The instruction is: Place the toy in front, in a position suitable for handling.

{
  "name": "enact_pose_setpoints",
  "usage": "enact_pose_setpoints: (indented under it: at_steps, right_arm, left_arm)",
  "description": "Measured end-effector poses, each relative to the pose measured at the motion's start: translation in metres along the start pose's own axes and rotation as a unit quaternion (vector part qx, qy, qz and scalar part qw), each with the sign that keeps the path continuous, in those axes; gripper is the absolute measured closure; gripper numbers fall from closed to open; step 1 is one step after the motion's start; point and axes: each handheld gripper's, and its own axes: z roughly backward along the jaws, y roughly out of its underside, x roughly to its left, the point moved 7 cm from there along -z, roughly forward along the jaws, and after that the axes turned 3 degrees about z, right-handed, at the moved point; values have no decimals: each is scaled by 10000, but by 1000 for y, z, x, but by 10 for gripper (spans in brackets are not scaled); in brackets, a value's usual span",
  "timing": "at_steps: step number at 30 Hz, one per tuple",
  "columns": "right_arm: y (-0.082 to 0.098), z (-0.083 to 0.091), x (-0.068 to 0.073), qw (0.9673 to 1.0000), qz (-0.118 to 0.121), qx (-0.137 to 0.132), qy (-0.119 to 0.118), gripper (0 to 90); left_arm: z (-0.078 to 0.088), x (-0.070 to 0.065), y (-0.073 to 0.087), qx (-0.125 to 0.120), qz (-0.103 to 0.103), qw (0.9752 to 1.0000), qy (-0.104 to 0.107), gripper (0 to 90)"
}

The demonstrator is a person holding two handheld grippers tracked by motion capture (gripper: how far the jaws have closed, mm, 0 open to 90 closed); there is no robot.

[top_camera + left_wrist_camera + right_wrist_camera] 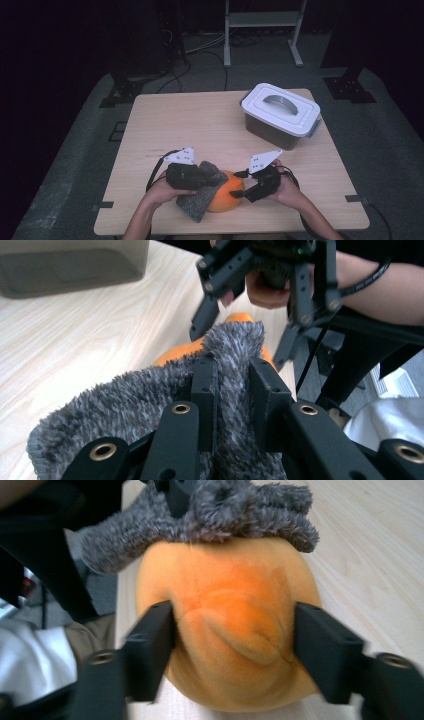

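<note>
Both my forearms come in low, hands drawn close together in front of me. My left hand point(161, 189) wraps its claw point(212, 177), which points right, jaws pinched tight with grey fuzzy cloth point(150, 405) caught between them. My right hand point(287, 187) angles its claw point(239, 192) left toward the other, jaws spread wide, straddling the orange plush point(230, 620), the left jaw blurred.

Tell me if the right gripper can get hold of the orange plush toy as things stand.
Probably yes: the right gripper already straddles the orange plush toy, one jaw on each side. The grey fuzzy cloth held by the left gripper drapes only its far end.
</note>
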Motion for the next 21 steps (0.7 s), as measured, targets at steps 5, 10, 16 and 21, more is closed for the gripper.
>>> enact_pose_setpoints:
  at_steps: [5,10,16,21]
  right_arm:
    - [-9,6,-4,9986,311,-141,412,576]
    - [-9,8,-9,9973,482,-155,540,578]
    - [-3,9,-6,9998,186,19,89,445]
    - [1,16,-10,9985,-401,-3,-375,305]
  left_arm:
    - [9,4,-10,-281,-53,9993,-224,748]
    - [7,9,-10,-245,-133,9982,-527,748]
    - [-3,5,-1,-1,-86,9996,-287,744]
    - [-13,-5,4,276,-174,9994,129,744]
